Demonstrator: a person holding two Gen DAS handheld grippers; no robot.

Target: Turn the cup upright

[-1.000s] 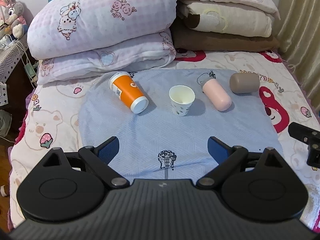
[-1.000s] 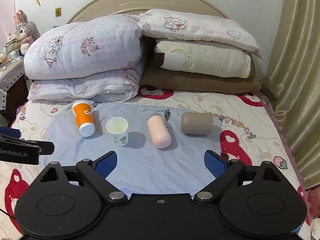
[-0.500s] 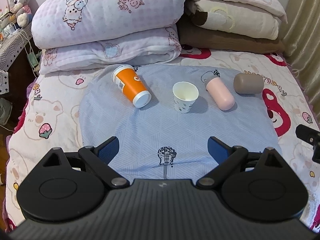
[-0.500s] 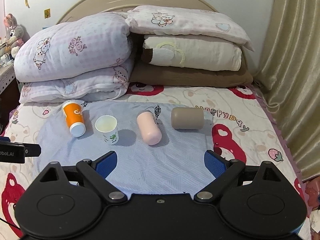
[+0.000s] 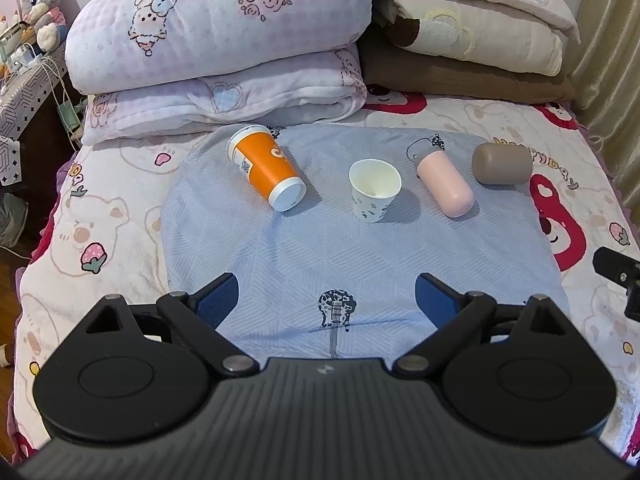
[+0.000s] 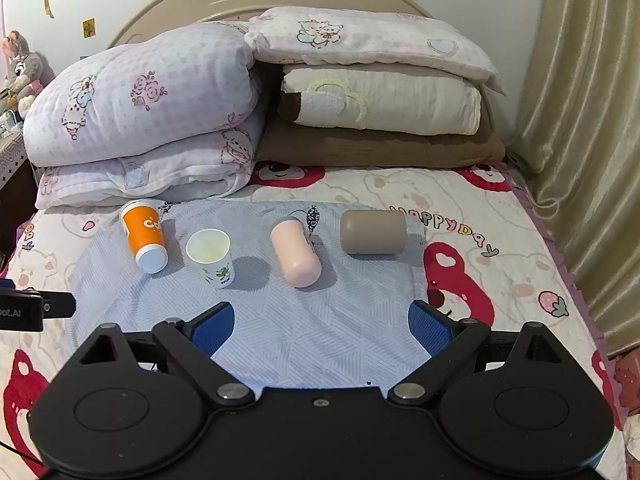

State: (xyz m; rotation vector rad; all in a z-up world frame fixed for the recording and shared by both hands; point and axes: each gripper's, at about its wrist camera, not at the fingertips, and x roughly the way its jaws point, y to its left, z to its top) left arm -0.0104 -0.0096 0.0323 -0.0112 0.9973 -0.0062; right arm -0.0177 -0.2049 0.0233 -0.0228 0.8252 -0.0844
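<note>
Several cups sit on a blue cloth (image 5: 360,264) on the bed. An orange paper cup (image 5: 266,167) (image 6: 145,232) lies on its side at the left, base toward me. A white paper cup (image 5: 374,189) (image 6: 211,252) stands upright. A pink cup (image 5: 445,182) (image 6: 296,252) and a taupe cup (image 5: 502,163) (image 6: 373,232) lie on their sides at the right. My left gripper (image 5: 326,298) is open and empty, well short of the cups. My right gripper (image 6: 320,326) is open and empty, near the cloth's front.
Folded quilts and pillows (image 6: 152,112) are stacked behind the cups by the headboard. A curtain (image 6: 580,120) hangs at the right. A side table with toys (image 5: 24,40) stands at the left. The other gripper shows at each view's edge (image 5: 618,272) (image 6: 28,308).
Both grippers have drifted slightly; the views shifted a little toward the cups. No cup has moved, and both grippers stay open.
</note>
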